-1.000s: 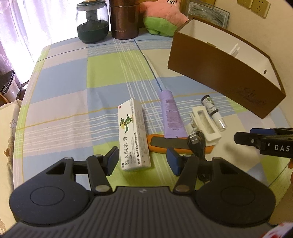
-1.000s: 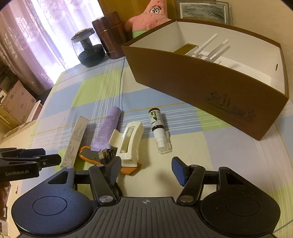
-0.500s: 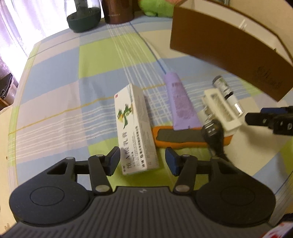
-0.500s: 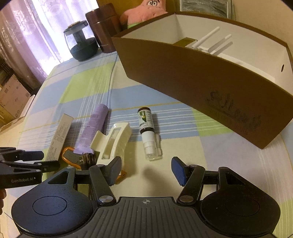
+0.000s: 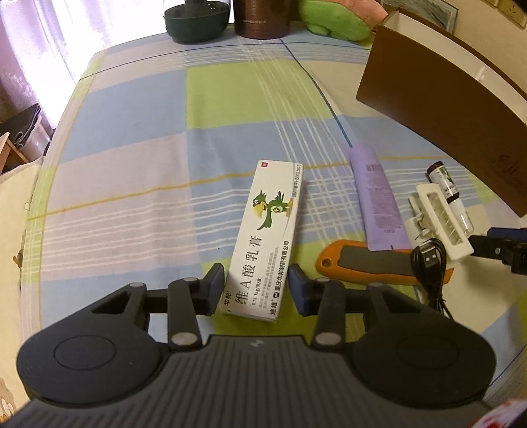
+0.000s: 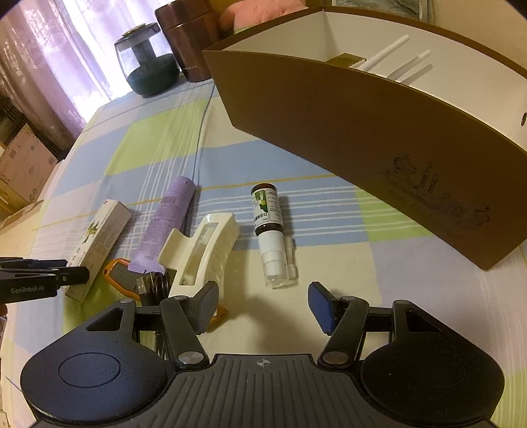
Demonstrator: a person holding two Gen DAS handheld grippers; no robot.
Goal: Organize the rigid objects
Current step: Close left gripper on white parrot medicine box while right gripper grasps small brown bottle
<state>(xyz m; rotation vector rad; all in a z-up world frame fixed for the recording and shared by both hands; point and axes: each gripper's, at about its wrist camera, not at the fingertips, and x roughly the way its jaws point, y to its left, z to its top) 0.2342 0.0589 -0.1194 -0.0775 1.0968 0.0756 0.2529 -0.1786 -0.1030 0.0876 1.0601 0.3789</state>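
Checked tablecloth (image 5: 138, 138), clutter lined up before a brown storage box (image 6: 329, 131).

Left tool (image 5: 257, 280) has just been closing its jaws around the near end of the white ointment carton (image 5: 263, 237); whether the pads press it cannot be told. Right tool (image 6: 263, 303) stands apart and empty, just short of the spray bottle (image 6: 268, 227) lying flat beside a cream hair claw (image 6: 204, 250).

It was a home, likely a bedroom or living room. The surface wore a checked cloth (image 5: 138, 158) in blue, green and lilac, sheer lilac curtains (image 6: 42, 66) covered a bright window, a pink and green plush toy (image 5: 336, 19) sat at the far edge, and cardboard boxes (image 6: 23, 164) were stacked alongside.
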